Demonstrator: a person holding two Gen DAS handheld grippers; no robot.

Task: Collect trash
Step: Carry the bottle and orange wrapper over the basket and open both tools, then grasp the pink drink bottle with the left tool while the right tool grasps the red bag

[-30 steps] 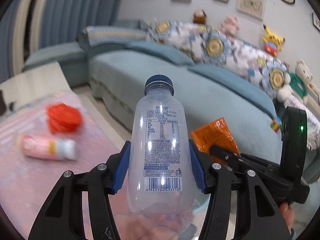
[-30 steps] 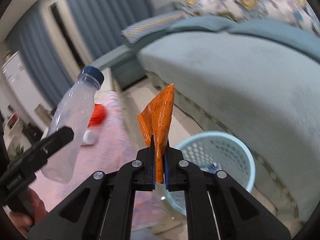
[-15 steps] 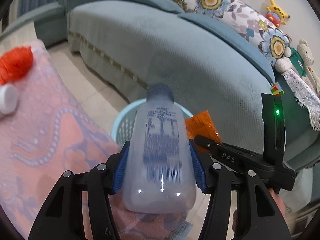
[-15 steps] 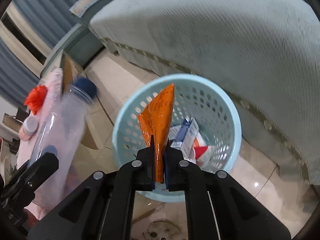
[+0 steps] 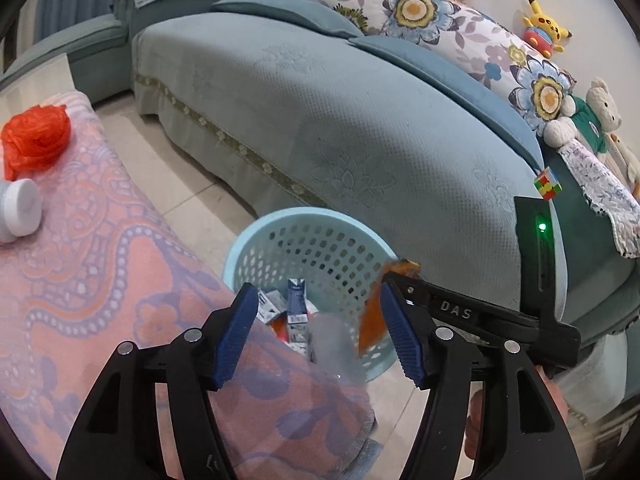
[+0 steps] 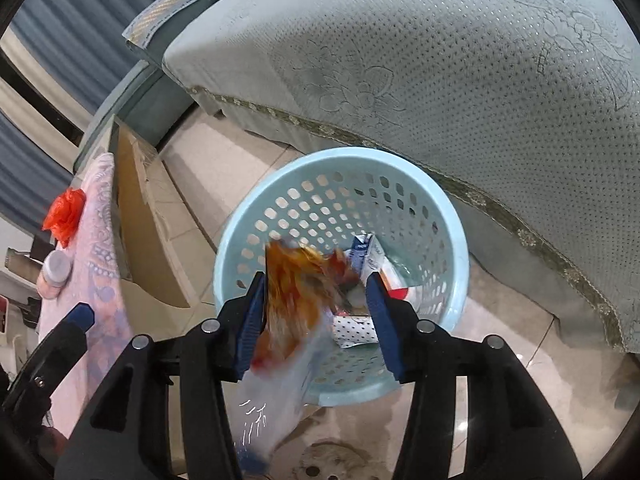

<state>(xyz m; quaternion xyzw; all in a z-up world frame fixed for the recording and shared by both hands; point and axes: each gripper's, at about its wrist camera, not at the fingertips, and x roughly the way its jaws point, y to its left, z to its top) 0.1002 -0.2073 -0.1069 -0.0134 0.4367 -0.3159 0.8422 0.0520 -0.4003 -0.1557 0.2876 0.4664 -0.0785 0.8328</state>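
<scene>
Both grippers hang open above a light blue perforated basket (image 5: 304,232) on the floor by the sofa; it also shows in the right wrist view (image 6: 400,184). My left gripper (image 5: 316,336) is empty; the clear plastic bottle (image 5: 336,352) is a falling blur below it. It also shows blurred in the right wrist view (image 6: 276,396). My right gripper (image 6: 312,320) is open; the orange wrapper (image 6: 296,292) drops between its fingers, blurred. It also shows in the left wrist view (image 5: 370,320). Small cartons (image 5: 296,304) lie in the basket.
A pink patterned cloth covers the table (image 5: 80,280) on the left, with a crumpled red bag (image 5: 36,140) and a pink white-capped bottle (image 5: 18,210) on it. A blue sofa (image 5: 340,120) with cushions and toys stands behind the basket. A cardboard box (image 6: 148,232) sits beside the table.
Both grippers have opened over the basket. The clear bottle has left the left gripper and the orange wrapper has left the right one; both are falling.
</scene>
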